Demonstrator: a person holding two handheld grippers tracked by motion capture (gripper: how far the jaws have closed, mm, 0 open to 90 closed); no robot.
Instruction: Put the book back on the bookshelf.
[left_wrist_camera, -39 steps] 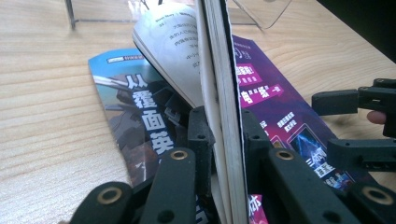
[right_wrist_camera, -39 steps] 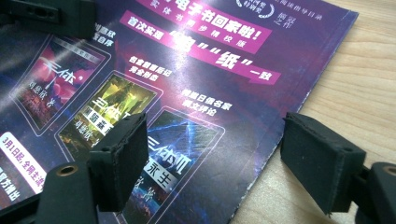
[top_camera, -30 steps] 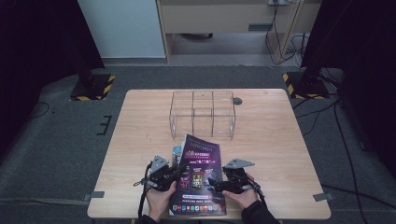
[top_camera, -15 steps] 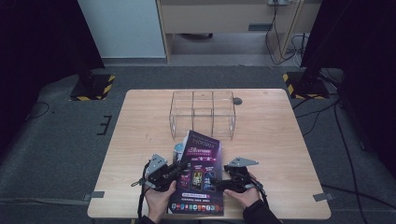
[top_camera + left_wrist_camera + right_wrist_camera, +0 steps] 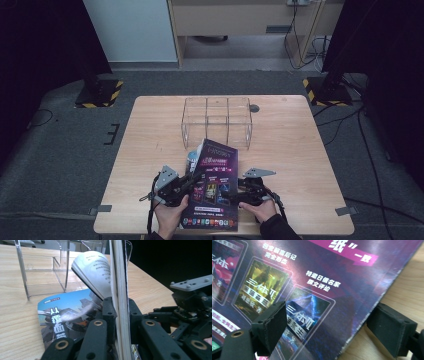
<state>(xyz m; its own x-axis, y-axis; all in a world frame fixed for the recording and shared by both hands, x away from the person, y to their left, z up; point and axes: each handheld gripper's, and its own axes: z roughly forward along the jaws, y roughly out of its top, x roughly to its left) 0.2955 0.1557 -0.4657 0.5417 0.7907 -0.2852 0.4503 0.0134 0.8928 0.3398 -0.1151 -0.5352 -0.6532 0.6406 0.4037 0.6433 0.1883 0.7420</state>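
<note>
Magazine (image 5: 212, 190) hiding second one, pinched by left gripper (image 5: 119, 315), right gripper (image 5: 332, 322) wide

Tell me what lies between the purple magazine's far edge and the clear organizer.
In the high view, a narrow strip of bare table separates the purple magazine from the clear organizer. A curling page shows there in the left gripper view.

Left gripper (image 5: 186, 183): jaws clamped on the magazine (image 5: 214, 186), at its left edge.
Right gripper (image 5: 233, 190): jaws spread wide, astride the magazine's right edge.
Hands: both at the magazine's near end.
</note>
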